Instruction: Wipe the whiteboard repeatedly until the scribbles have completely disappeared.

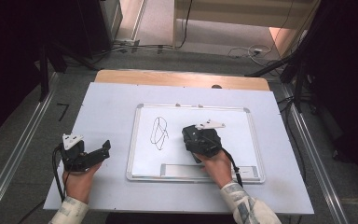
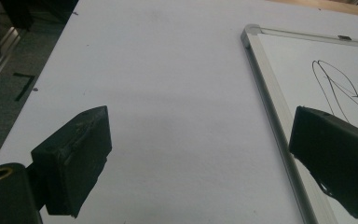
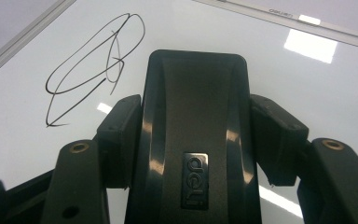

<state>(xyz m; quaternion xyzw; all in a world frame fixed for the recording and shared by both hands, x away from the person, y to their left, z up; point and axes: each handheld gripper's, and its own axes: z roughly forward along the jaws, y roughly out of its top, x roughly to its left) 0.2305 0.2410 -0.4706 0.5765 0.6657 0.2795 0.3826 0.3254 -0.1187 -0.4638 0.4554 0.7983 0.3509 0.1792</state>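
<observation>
Eraser (image 3: 193, 140), black and glossy with a small embossed logo plate on its back, sits clamped between the two jaws of the right gripper (image 3: 193, 135), one pad pressed on each long side. It is held over the whiteboard (image 1: 242, 135), just right of a black scribble (image 1: 160, 133), a looped oval crossed by a few strokes. In the right gripper view the scribble (image 3: 93, 65) lies up and to the left of the eraser's rounded front end, apart from it. In the high view the right gripper (image 1: 200, 140) hovers over the middle of the board, the person's hand behind it near the board's lower edge, where a grey tray strip (image 1: 182, 170) runs along the frame.

Whiteboard rests flat on a pale table sheet (image 1: 107, 107), its metal frame closing it on all sides. Well to the left, off the board, the left gripper (image 1: 91, 156) lies low over the sheet with its jaws spread wide and nothing between them; the left gripper view shows bare sheet (image 2: 168, 93) between the pads and the board's frame (image 2: 270, 107) at the right.
</observation>
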